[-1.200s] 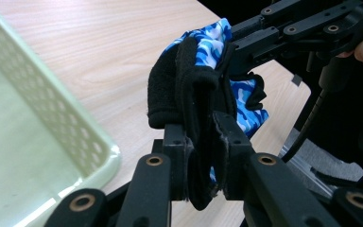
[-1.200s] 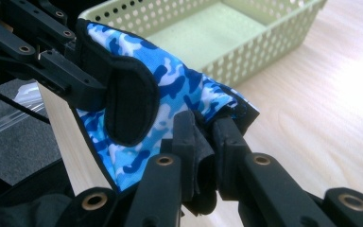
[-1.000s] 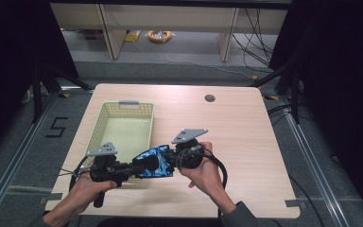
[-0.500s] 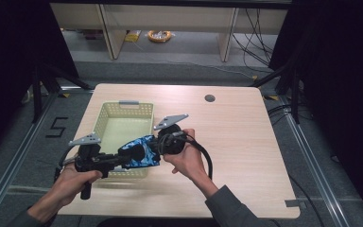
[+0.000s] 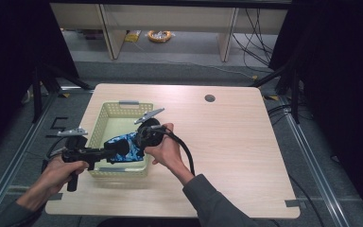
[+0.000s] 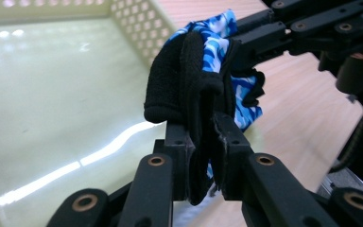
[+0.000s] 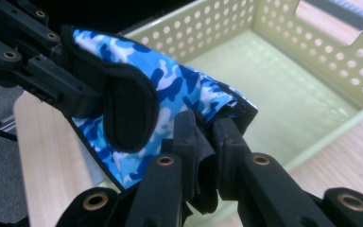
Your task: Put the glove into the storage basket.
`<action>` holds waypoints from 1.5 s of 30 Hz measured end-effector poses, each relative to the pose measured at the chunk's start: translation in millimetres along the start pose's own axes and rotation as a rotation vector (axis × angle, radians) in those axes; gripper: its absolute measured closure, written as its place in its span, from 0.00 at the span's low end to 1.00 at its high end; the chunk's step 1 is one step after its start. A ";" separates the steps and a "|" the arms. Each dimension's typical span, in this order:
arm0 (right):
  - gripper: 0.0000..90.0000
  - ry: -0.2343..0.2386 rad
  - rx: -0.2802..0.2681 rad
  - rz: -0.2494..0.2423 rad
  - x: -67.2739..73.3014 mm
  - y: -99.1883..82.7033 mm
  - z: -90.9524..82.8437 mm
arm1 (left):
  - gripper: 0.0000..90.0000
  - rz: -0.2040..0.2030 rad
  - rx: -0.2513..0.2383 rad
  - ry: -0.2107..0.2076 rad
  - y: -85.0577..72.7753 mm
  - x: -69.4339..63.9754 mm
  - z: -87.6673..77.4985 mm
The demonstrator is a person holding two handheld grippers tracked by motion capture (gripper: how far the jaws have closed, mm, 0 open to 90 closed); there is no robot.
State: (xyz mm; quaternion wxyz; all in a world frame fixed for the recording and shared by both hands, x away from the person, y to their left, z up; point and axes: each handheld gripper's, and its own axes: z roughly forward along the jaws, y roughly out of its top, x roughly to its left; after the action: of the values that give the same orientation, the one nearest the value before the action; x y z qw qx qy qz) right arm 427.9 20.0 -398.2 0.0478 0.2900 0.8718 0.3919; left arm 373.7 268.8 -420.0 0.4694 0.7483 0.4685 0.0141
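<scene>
Holding: blue camouflage glove (image 5: 125, 146), both tongs, left (image 5: 105, 154) and right (image 5: 139, 140), clamped on it; I'd lower level into basket (image 5: 105, 111), then release.

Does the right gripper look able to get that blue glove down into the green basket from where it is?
Probably yes: the right gripper holds the glove over the open-topped basket, but the left gripper grips it too.

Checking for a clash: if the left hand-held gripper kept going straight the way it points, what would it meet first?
Beyond the blue camouflage glove it grips, probably the right hand-held gripper, which clamps the glove's far end just ahead; the basket lies below, though depth is unclear.
</scene>
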 end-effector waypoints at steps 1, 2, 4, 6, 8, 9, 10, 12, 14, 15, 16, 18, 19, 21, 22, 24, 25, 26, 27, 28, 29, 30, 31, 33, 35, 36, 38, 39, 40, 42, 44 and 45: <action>0.91 0.004 0.012 -0.003 -0.9 0.9 5.2 | 0.86 -0.006 0.007 -0.001 -0.3 4.5 0.8; 0.91 -0.002 0.016 -0.001 -1.5 1.3 11.2 | 0.86 -0.015 0.009 0.009 -1.0 7.9 2.0; 0.91 -0.003 0.018 -0.007 -2.4 2.0 16.0 | 0.86 -0.020 0.016 0.015 -1.8 11.3 3.0; 0.91 -0.005 0.040 0.009 -2.8 2.5 26.2 | 0.86 -0.032 0.033 0.018 -3.6 18.2 5.7; 0.91 -0.016 0.066 0.009 -2.6 2.1 36.9 | 0.86 -0.037 0.053 0.028 -5.5 23.2 10.0; 0.91 -0.016 0.066 0.009 -2.6 2.1 36.9 | 0.86 -0.037 0.053 0.028 -5.5 23.2 10.0; 0.91 -0.028 0.087 0.006 -2.9 1.3 44.4 | 0.86 -0.041 0.070 0.029 -6.9 25.7 13.1; 0.91 -0.042 0.107 0.014 -1.5 0.6 50.2 | 0.86 -0.047 0.077 0.031 -8.0 26.9 14.3; 0.91 -0.051 0.129 0.005 0.4 0.2 54.0 | 0.85 -0.053 0.085 0.031 -10.2 28.7 16.0; 0.91 -0.052 0.139 0.004 1.4 -0.1 56.6 | 0.85 -0.057 0.094 0.052 -12.3 30.8 17.6; 0.91 -0.052 0.139 0.004 1.4 -0.1 56.6 | 0.85 -0.057 0.094 0.052 -12.3 30.8 17.6; 0.91 -0.061 0.165 -0.001 3.3 -0.8 63.5 | 0.85 -0.053 0.115 0.059 -14.4 32.8 20.0; 0.91 -0.064 0.175 -0.002 3.9 -0.8 64.9 | 0.84 -0.053 0.122 0.059 -14.9 33.4 20.7; 0.91 -0.067 0.191 -0.002 5.2 -1.0 68.5 | 0.83 -0.047 0.131 0.076 -15.8 34.3 21.5; 0.91 -0.065 0.201 -0.002 5.8 -1.0 70.2 | 0.82 -0.045 0.135 0.075 -16.3 35.1 21.6; 0.91 -0.070 0.216 -0.028 6.3 -1.2 74.0 | 0.80 -0.051 0.137 0.082 -17.1 35.4 22.0; 0.91 -0.067 0.226 -0.038 6.6 -1.4 75.4 | 0.78 -0.048 0.141 0.085 -16.6 35.0 21.9; 0.91 -0.072 0.232 -0.030 7.4 -1.4 76.2 | 0.76 -0.042 0.142 0.096 -16.4 33.9 22.7; 0.91 -0.073 0.236 -0.034 7.0 -1.4 77.4 | 0.74 -0.029 0.159 0.093 -15.7 33.7 22.7; 0.91 -0.072 0.240 -0.032 7.2 -1.6 78.7 | 0.72 -0.033 0.164 0.097 -15.0 32.6 23.5; 0.90 -0.084 0.248 -0.033 8.0 -1.3 78.8 | 0.67 -0.034 0.163 0.105 -14.0 32.2 24.1; 0.90 -0.084 0.248 -0.033 8.0 -1.3 78.8 | 0.61 -0.034 0.163 0.105 -14.0 32.2 24.1; 0.90 -0.087 0.251 -0.032 7.8 -0.2 80.5 | 0.60 -0.036 0.171 0.112 -12.3 32.4 25.3; 0.90 -0.085 0.266 -0.034 7.0 0.9 80.9 | 0.57 -0.035 0.174 0.116 -11.6 33.0 25.0; 0.90 -0.088 0.278 -0.037 7.4 2.1 81.6 | 0.48 -0.066 0.189 0.160 -9.0 38.1 22.2; 0.90 -0.088 0.278 -0.037 7.4 2.1 81.6 | 0.47 -0.066 0.189 0.160 -9.0 38.1 22.2; 0.90 -0.085 0.290 -0.047 6.5 2.8 82.5 | 0.47 -0.059 0.170 0.171 -7.2 40.9 19.5; 0.90 -0.080 0.290 -0.058 5.9 2.9 82.9 | 0.47 -0.068 0.152 0.167 -3.9 43.4 16.8; 0.90 -0.082 0.295 -0.049 7.5 2.7 82.8 | 0.46 -0.079 0.140 0.166 -2.0 44.8 15.4; 0.89 -0.086 0.308 -0.050 9.3 3.0 83.6 | 0.46 -0.071 0.111 0.166 1.5 45.2 13.2; 0.88 -0.090 0.314 -0.062 9.0 3.5 84.2 | 0.46 -0.079 0.082 0.175 2.7 43.2 13.4; 0.85 -0.089 0.325 -0.064 7.7 5.1 85.0 | 0.46 -0.055 0.081 0.164 5.4 39.6 10.5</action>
State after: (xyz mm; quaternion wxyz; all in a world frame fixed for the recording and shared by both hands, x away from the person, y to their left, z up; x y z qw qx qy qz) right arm 450.3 82.6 -451.9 0.0512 0.2831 0.9295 0.2309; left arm 404.5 289.2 -438.6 0.3992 0.7499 0.5257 0.0435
